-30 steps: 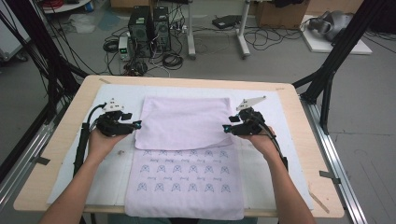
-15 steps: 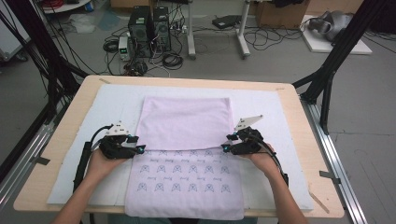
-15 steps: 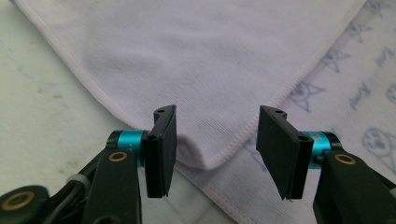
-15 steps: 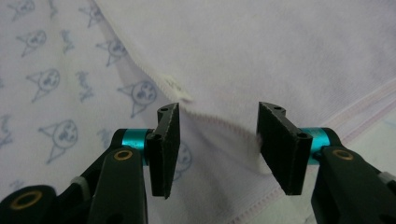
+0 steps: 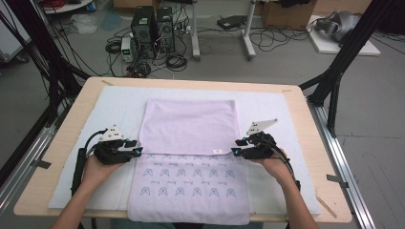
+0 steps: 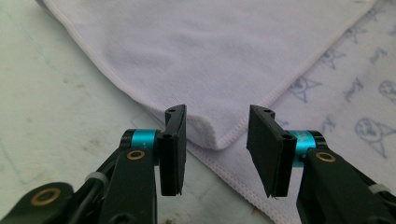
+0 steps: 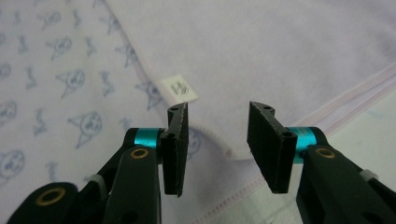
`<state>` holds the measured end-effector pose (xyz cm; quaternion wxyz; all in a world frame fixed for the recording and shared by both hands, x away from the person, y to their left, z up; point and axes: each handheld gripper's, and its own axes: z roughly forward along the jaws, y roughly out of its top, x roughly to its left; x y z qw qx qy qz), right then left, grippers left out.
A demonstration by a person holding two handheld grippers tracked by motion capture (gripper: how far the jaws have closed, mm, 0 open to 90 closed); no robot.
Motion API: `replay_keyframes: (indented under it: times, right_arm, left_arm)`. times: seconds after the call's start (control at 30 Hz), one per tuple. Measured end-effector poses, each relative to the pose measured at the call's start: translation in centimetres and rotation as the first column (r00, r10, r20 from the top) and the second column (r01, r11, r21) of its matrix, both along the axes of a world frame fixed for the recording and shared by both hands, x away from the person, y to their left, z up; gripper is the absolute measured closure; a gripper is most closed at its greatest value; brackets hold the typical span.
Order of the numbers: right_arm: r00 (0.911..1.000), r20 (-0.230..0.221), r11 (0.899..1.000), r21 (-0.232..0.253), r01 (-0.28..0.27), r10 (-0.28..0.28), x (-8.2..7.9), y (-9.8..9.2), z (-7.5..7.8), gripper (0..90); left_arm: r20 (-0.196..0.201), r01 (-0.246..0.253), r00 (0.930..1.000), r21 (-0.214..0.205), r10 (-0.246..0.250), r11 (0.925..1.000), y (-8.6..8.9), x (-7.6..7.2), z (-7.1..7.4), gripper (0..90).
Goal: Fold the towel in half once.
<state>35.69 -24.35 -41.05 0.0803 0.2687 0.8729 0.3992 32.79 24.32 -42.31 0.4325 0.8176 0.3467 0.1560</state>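
Soft lilac towel; folded, stitched hem

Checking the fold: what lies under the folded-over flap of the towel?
Under the folded flap the towel's printed layer continues, showing nearer the person; beneath lies the white mat. The print under the flap is covered.

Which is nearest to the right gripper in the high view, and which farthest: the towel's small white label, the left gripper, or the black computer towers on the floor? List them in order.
From the right gripper:
1. Small white label, just beside it on the folded edge of the towel.
2. Left gripper, across the towel at its other side.
3. Black computer towers, on the floor beyond the table's far edge.
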Motion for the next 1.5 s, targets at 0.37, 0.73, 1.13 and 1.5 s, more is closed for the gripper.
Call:
replay_keyframes:
  times: [0.37,0.73,1.13,1.5]
  right_arm:
    - [0.9987,-0.045,0.999,-0.049,0.023,-0.025,0.9,1.2,-2.9,59.2]
    - [0.9992,0.005,0.998,-0.046,0.039,-0.038,0.5,0.8,-2.3,83.8]
    - [0.9989,0.046,0.999,0.049,-0.002,0.0,-1.8,-0.8,0.4,85.9]
    - [0.9921,0.033,0.99,0.074,-0.123,0.121,-8.3,-3.3,1.8,65.8]
  left_arm:
    - [-0.06,0.031,0.9979,0.077,-0.026,0.9965,-1.3,1.1,-1.9,59.8]
    - [-0.005,-0.014,0.9999,0.075,0.014,0.9971,-0.7,0.9,-1.4,85.3]
    - [0.048,-0.005,0.9988,-0.014,0.006,0.9999,-0.1,-2.0,1.4,87.0]
    - [0.061,0.087,0.9945,-0.022,-0.085,0.996,0.2,-7.8,2.5,63.3]
